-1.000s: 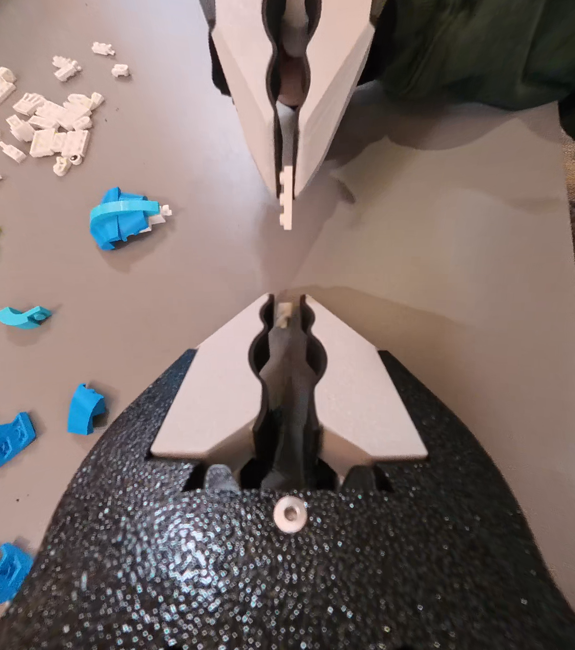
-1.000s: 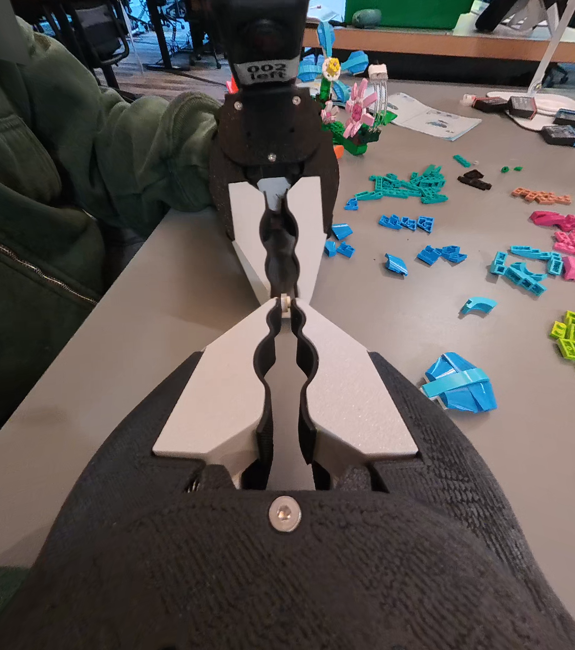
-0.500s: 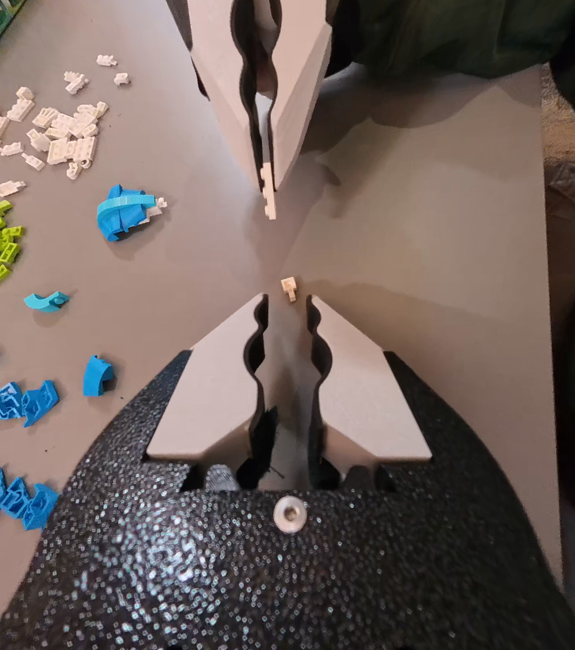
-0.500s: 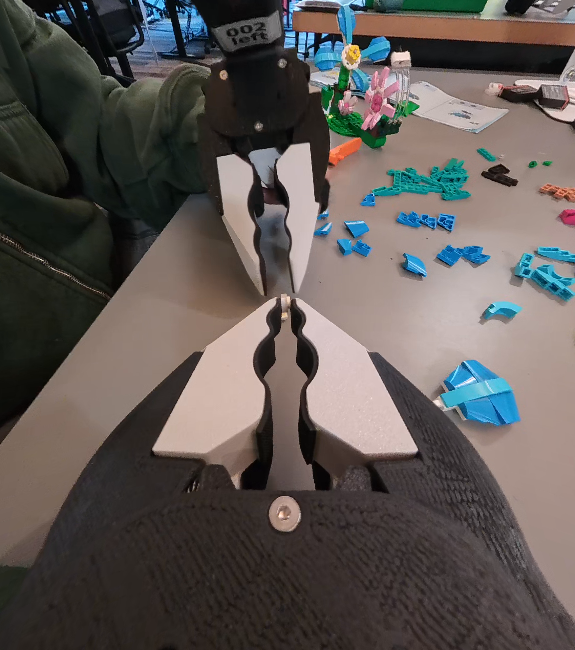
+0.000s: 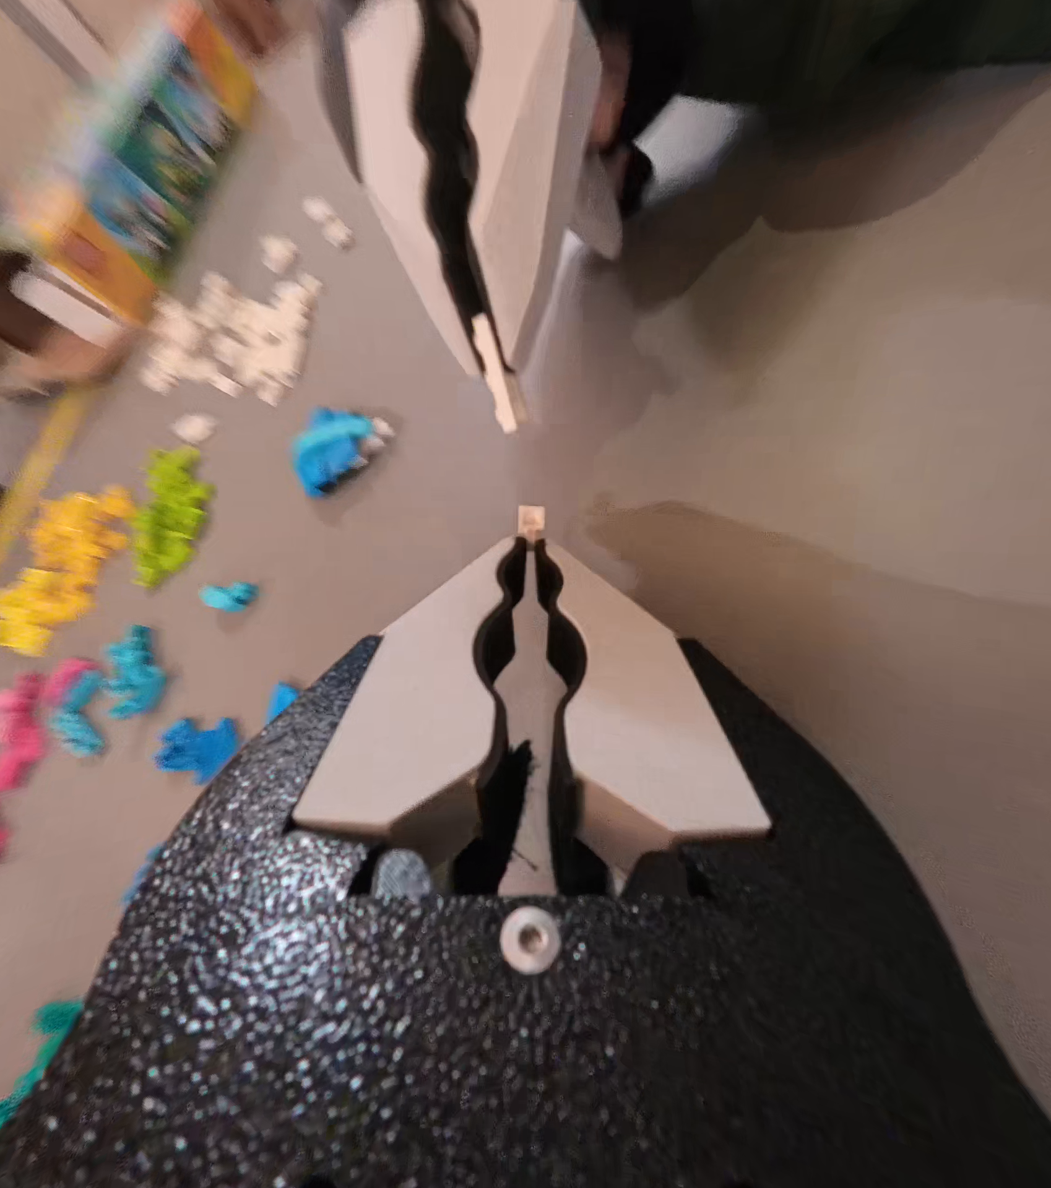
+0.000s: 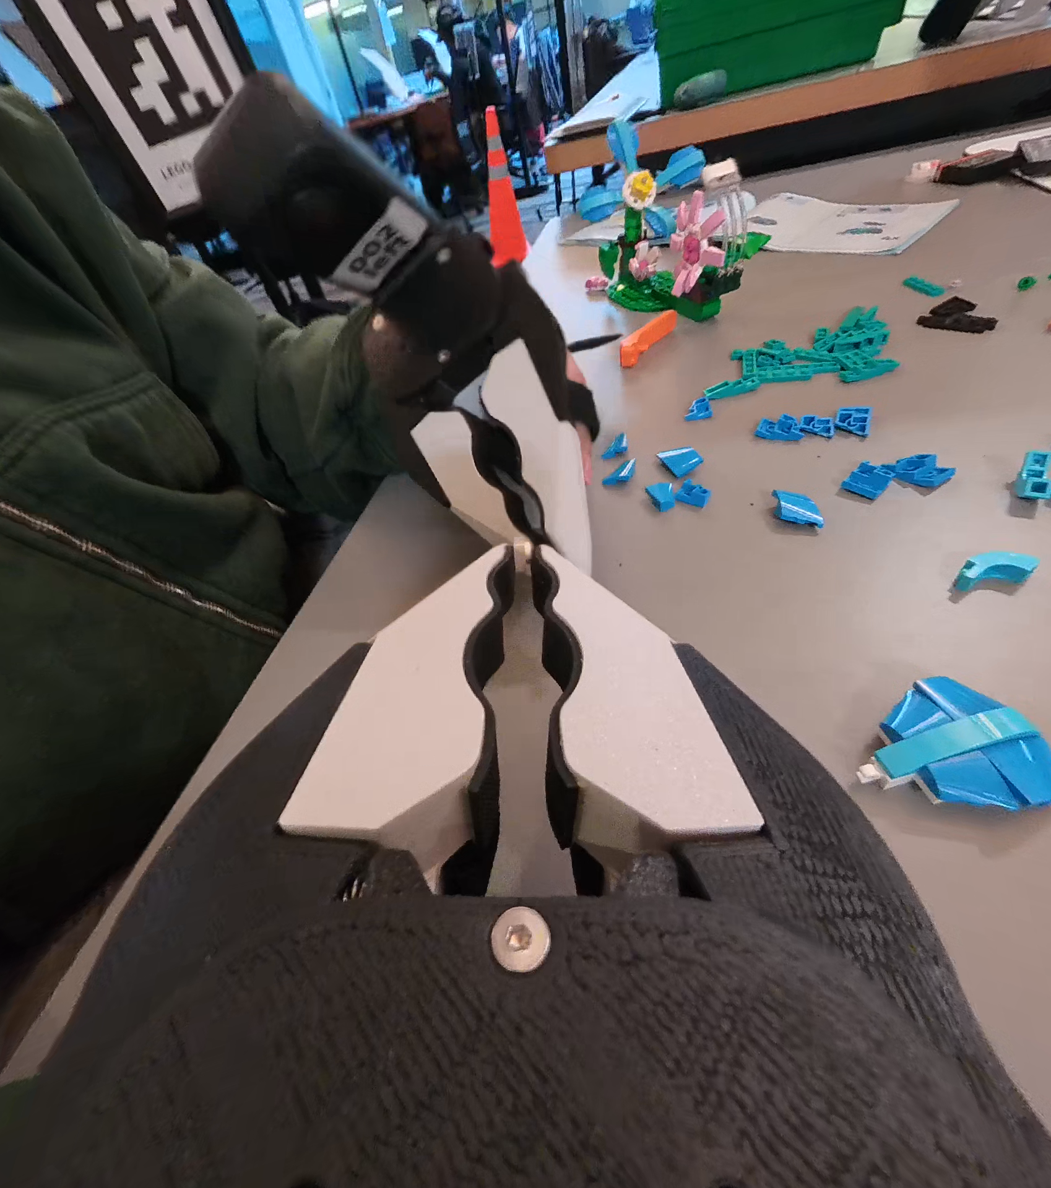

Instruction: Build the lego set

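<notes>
Left claw [image 5: 529, 543] nearly closed, pinching a tiny cream brick [image 5: 530, 519]; right claw [image 6: 523, 558] clamped on a slim white plate [image 5: 500, 379]; pieces held apart above grey desk [image 6: 767, 611], unjoined.

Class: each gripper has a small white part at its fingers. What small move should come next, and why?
Probably ease the left gripper forward so its small white piece meets the white plate sticking out of the right gripper. The two tips face each other, and the parts are apart.
</notes>
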The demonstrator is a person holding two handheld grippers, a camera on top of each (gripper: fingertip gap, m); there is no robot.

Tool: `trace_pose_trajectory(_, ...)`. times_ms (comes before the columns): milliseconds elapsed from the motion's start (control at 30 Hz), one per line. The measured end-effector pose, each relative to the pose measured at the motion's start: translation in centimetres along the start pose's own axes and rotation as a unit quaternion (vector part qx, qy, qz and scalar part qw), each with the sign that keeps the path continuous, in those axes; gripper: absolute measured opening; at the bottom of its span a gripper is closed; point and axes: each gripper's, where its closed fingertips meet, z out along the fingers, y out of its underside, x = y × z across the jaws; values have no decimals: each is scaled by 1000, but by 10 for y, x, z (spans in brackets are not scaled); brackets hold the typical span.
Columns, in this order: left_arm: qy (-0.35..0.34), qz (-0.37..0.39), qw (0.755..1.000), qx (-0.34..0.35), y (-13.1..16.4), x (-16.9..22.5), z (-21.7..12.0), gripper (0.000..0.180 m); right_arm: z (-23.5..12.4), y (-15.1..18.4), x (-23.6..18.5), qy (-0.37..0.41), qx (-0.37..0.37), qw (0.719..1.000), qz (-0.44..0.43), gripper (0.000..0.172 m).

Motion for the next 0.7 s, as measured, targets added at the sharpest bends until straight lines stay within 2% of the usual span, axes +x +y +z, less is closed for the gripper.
trace_pose_trajectory(33, -45, 24, 998, 21, -8, -10, -4, 1, -1, -3, 1, 2, 9, 1000, 5, 4)
trace_pose_trajectory(133, -169, 133, 975, 58, -28, -31, -20, 1, -5, -15, 4, 11, 48, 999, 5, 4)
trace_pose_trajectory(267, -241, 225, 942, 69, -40, -34, -27, 1, -5, -24, 7, 30, 76, 997, -11, 4)
trace_pose_trajectory(467, -298, 264, 912, 95, -55, -38, -41, 0, -3, -31, 6, 42, 98, 993, -41, 4)
trace_pose_trajectory(600, -314, 279, 904, 83, -53, -40, -42, 0, -5, -40, -2, 23, 125, 991, -48, 4)
trace_pose_trajectory(700, -321, 292, 895, 100, -61, -36, -46, 0, -5, -39, -1, 28, 122, 991, -51, 4)
